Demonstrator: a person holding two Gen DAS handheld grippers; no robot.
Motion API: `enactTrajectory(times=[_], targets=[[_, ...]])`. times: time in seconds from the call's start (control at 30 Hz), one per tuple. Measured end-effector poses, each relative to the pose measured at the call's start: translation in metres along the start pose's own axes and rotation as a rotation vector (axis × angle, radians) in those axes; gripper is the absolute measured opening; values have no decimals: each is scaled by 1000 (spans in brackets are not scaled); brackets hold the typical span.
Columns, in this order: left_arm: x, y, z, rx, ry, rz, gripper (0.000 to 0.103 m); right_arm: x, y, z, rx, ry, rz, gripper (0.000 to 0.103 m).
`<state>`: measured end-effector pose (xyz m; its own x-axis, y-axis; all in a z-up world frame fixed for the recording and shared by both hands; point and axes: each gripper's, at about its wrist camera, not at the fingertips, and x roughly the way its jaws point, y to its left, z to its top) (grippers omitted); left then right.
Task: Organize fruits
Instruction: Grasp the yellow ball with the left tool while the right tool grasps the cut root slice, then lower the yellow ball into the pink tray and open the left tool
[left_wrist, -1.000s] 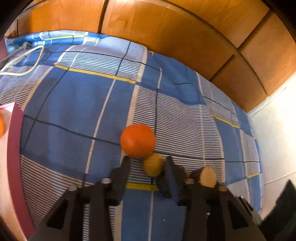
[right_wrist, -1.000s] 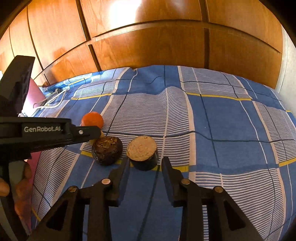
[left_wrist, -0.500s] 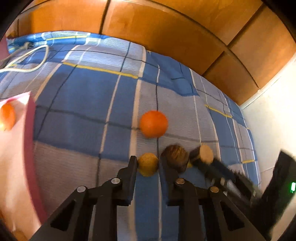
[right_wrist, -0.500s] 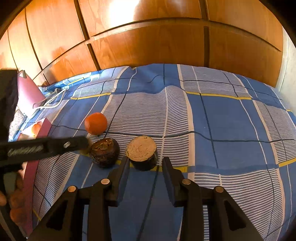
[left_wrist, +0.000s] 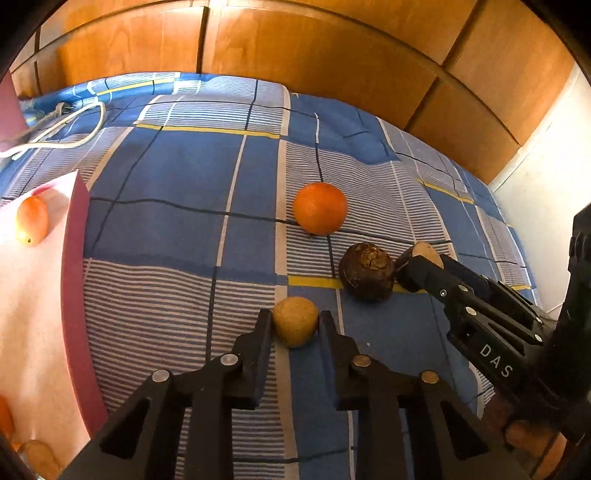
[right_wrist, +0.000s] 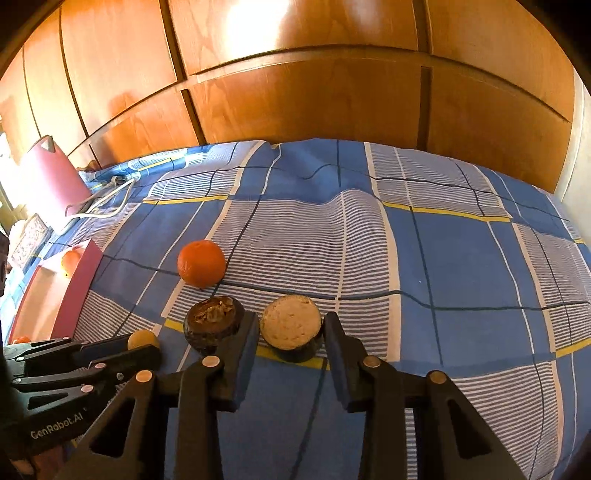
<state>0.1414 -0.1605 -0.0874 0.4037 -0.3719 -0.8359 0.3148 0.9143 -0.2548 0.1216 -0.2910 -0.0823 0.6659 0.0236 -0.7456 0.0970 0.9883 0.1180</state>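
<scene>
My left gripper is shut on a small tan round fruit just above the blue checked bedspread. An orange lies beyond it. To the right sits a dark brown fruit half. In the right wrist view my right gripper is shut on the other half, with its pale cut face up, both pads against its sides. The dark half lies just left of it, and the orange is farther back. The left gripper with the tan fruit shows at lower left.
A pink box stands at the left with an orange fruit inside it and more fruit at its near end. A white cable lies at the back left. Wooden panelling rises behind the bed, and a white wall stands at the right.
My left gripper closed on the tan fruit and carried it away from the orange, toward the pink box. The right gripper stayed around the pale-faced half.
</scene>
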Motion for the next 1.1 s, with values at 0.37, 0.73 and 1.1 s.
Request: enactTrajectory(times=[0.37,0.73,1.1], targets=[[-27,-1,-17,3,-7,-2,25,0,5,1,-20,14,-32,36],[-102,39,-18,-64,-155,46,25,-9,6,-8,-7,32,-45,36],[-130,128,-27,-266,-213,259,33,-24,12,-18,0,29,-46,35]])
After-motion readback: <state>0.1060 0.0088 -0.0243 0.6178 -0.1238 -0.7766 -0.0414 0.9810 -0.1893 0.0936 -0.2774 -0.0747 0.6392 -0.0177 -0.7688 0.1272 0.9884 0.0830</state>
